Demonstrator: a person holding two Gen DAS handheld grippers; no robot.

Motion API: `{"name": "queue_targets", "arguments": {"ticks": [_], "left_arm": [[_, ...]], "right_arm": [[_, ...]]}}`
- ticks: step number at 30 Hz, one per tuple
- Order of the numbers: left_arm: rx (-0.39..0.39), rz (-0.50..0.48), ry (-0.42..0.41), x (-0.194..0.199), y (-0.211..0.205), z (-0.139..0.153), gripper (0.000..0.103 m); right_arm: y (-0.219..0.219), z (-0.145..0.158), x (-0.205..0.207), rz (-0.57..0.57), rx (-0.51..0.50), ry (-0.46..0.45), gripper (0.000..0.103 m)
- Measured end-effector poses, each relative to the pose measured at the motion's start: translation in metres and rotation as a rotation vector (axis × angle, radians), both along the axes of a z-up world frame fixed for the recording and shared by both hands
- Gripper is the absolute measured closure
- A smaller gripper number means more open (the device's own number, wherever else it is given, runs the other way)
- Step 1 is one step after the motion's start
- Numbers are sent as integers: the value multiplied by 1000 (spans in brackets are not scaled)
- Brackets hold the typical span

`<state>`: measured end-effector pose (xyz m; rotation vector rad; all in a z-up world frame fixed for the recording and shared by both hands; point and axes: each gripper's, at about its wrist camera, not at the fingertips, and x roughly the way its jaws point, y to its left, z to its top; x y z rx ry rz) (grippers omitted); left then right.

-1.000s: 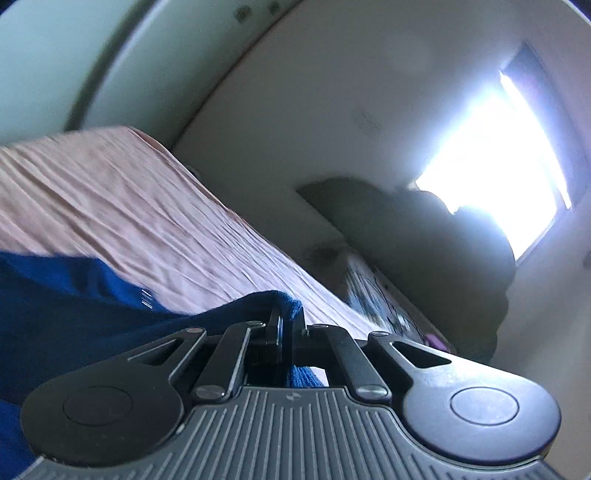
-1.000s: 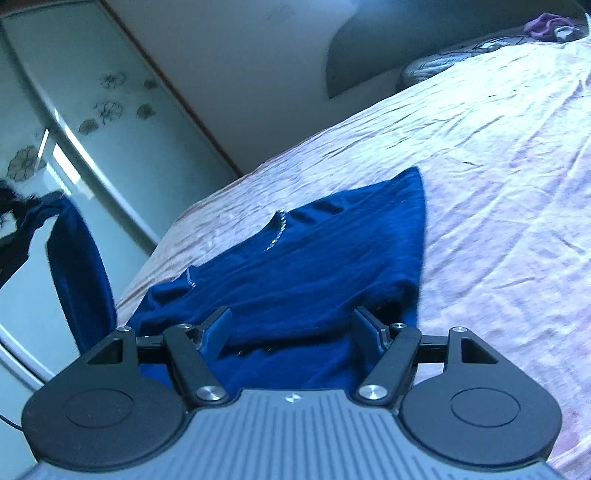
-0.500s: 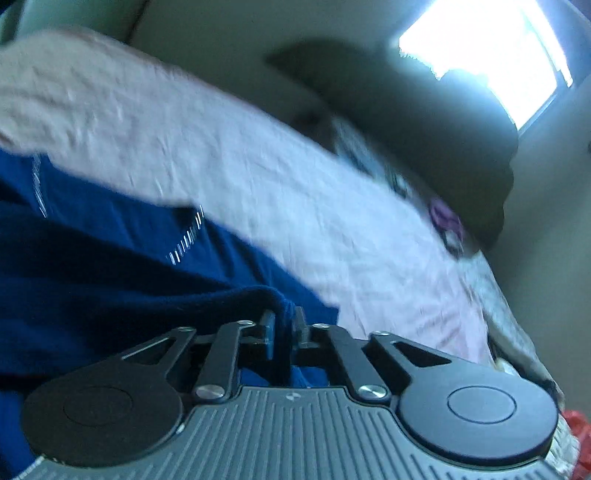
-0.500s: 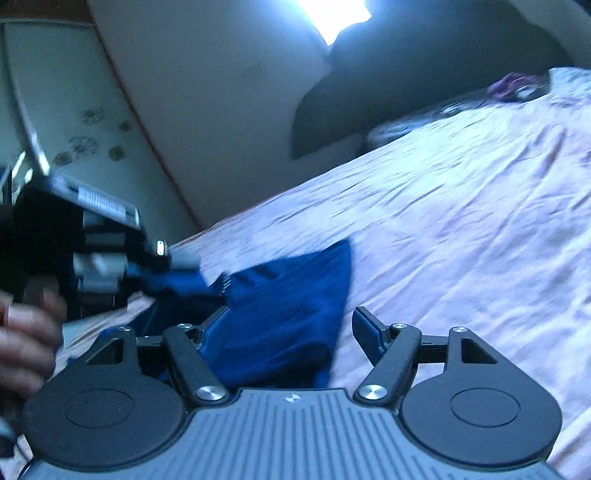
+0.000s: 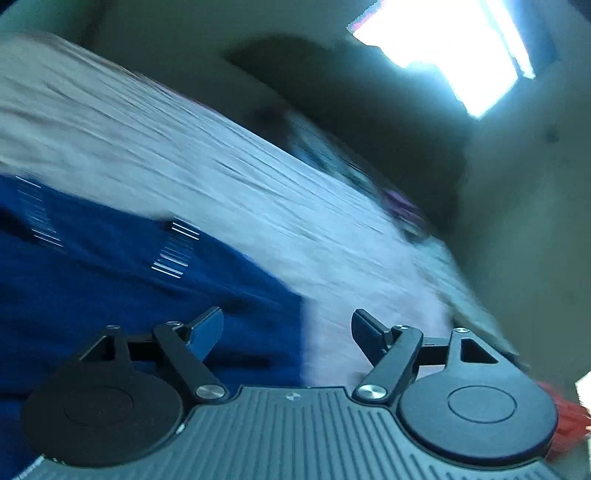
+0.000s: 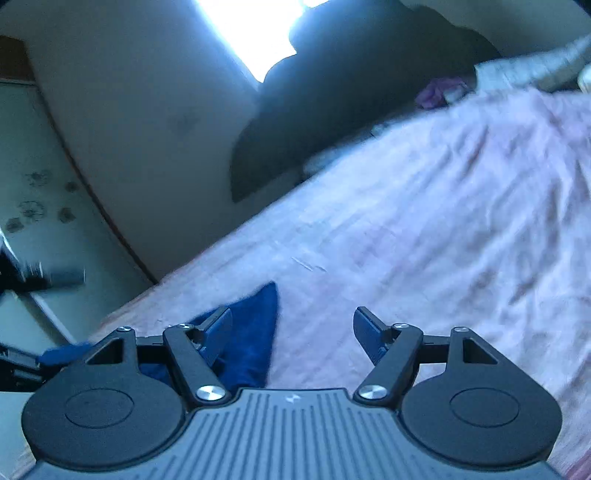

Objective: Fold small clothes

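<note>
Pink bedsheet (image 5: 229,166) under dark-blue garment (image 5: 110,295) (blurred); left claw (image 5: 287,330) just released, right claw (image 6: 291,330) agape, empty.

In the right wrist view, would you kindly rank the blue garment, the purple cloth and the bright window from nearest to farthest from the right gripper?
Measured from the right gripper:
1. Blue garment: on the bed beside the left finger, nearest.
2. Purple cloth: upper right, at the bed's far end.
3. Bright window: top centre, on the wall beyond the bed, farthest.

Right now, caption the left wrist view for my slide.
Open left tool, jaws just opened, nothing between them, over dark blue garment on pale pink bedsheet.
</note>
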<state>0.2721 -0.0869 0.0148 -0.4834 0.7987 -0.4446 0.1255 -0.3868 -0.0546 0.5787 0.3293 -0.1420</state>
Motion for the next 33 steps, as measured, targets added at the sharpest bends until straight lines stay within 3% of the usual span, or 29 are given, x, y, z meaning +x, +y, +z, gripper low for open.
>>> {"name": "queue_targets", "arguments": {"ticks": [4, 8, 12, 16, 17, 20, 23, 28, 31, 33], "left_arm": [[201, 132, -44, -8, 59, -3, 25], [342, 230, -61, -18, 102, -12, 25], [364, 268, -20, -22, 126, -24, 25], [392, 279, 9, -16, 130, -41, 25], [391, 275, 13, -14, 131, -45, 25], [394, 265, 18, -11, 128, -52, 25], [416, 260, 10, -11, 127, -56, 25], [428, 268, -2, -13, 130, -57, 21], [461, 257, 18, -9, 128, -66, 20], [488, 248, 7, -9, 125, -68, 19]], "right_arm": [[21, 15, 11, 179, -40, -24, 30], [30, 7, 52, 440, 217, 61, 30], [26, -13, 87, 388, 360, 203, 31], [23, -22, 103, 301, 424, 198, 36], [24, -23, 107, 281, 420, 191, 45], [32, -22, 110, 235, 344, 203, 94], [27, -25, 106, 221, 356, 211, 97], [16, -4, 81, 155, 203, 149, 97], [21, -4, 88, 194, 132, 216, 96], [26, -1, 87, 156, 62, 252, 87]]}}
